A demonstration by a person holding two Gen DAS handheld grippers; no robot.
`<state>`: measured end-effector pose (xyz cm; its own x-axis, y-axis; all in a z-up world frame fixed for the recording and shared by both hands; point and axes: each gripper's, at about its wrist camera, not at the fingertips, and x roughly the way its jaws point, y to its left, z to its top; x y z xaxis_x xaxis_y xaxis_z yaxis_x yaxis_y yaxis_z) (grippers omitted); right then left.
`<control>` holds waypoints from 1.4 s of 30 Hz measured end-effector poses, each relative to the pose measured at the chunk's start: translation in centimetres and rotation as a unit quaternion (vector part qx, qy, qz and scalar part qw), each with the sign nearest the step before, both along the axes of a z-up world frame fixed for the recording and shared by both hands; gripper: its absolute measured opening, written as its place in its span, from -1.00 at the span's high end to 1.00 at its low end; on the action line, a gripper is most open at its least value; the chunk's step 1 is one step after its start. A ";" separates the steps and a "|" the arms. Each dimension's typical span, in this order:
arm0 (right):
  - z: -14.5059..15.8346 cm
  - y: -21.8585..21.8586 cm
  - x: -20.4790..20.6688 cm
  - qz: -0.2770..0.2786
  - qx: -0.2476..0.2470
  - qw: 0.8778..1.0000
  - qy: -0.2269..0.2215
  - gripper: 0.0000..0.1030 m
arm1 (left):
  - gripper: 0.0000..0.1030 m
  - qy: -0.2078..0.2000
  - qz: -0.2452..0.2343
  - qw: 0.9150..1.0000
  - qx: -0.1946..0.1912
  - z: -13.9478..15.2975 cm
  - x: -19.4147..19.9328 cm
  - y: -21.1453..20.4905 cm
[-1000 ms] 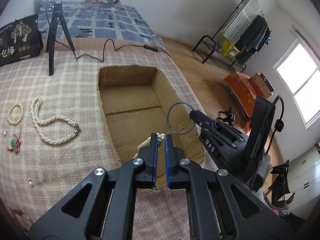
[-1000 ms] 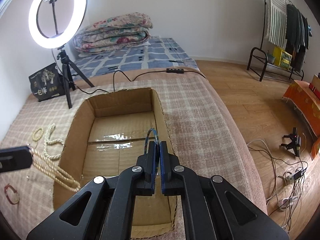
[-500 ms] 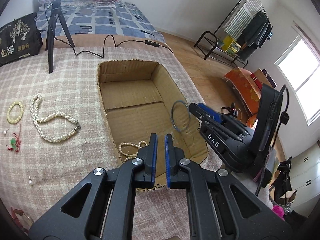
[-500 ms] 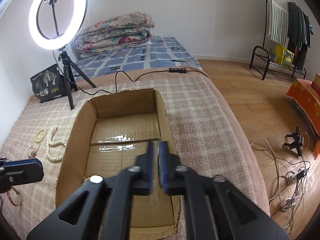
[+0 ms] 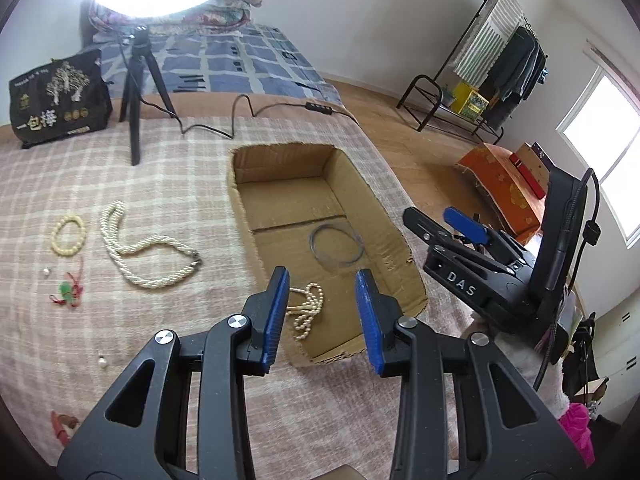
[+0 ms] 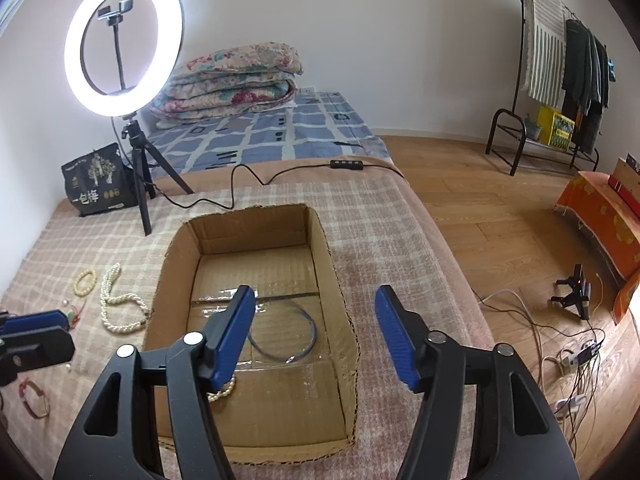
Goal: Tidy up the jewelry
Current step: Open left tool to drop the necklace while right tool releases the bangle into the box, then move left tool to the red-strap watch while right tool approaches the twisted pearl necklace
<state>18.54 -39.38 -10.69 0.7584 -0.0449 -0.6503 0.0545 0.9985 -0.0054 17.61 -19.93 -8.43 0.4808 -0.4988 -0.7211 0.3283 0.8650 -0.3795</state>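
Note:
An open cardboard box [image 5: 240, 216] [image 6: 332, 256] sits on the plaid bed cover. On its floor lie a thin dark bangle [image 5: 338, 246] [image 6: 311, 328] and a bunched pearl necklace [image 5: 306, 308] [image 6: 224, 392]. My left gripper [image 5: 322, 276] [image 6: 36, 328] hangs over the box's near-left corner, its jaws opening with nothing between them. My right gripper [image 6: 316, 292] [image 5: 436, 220] hovers above the box, its jaws also opening and empty. Left of the box lie a twisted pearl necklace [image 5: 140, 252] [image 6: 116, 308], a cream bead bracelet [image 5: 68, 234] [image 6: 85, 282] and a red-green charm [image 5: 66, 292].
A ring light on a tripod [image 6: 136, 176], its cable [image 5: 240, 100] and a black bag [image 5: 60, 96] stand behind the box. Small pearl pieces [image 5: 103, 360] and a red bracelet [image 6: 34, 396] lie near the bed's front left. Wood floor with loose cables [image 6: 576, 356] lies to the right.
Both grippers went from shut to open. The pearl necklace dropped from the left one into the box, and the bangle left the right one and now lies flat inside. Both hands lifted slightly.

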 end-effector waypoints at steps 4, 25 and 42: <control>0.7 0.8 -0.4 0.002 -0.008 1.000 -0.005 -0.23 | 0.09 -0.017 0.014 1.000 0.001 1.0 -0.7 1.9; 2.5 7.8 -1.4 0.051 -0.062 0.996 -0.028 -0.40 | -0.16 -0.071 0.084 0.993 0.030 4.7 -3.6 15.8; 1.2 15.2 -1.6 0.143 -0.054 0.987 -0.048 -0.40 | -0.17 -0.011 0.133 0.991 0.024 1.8 -5.5 25.2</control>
<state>16.96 -24.22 -9.48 0.8085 0.1151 -0.5771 -0.2237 0.9672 -0.1205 12.14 5.25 -6.60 0.6074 -0.3182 -0.7279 0.0940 0.9386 -0.3318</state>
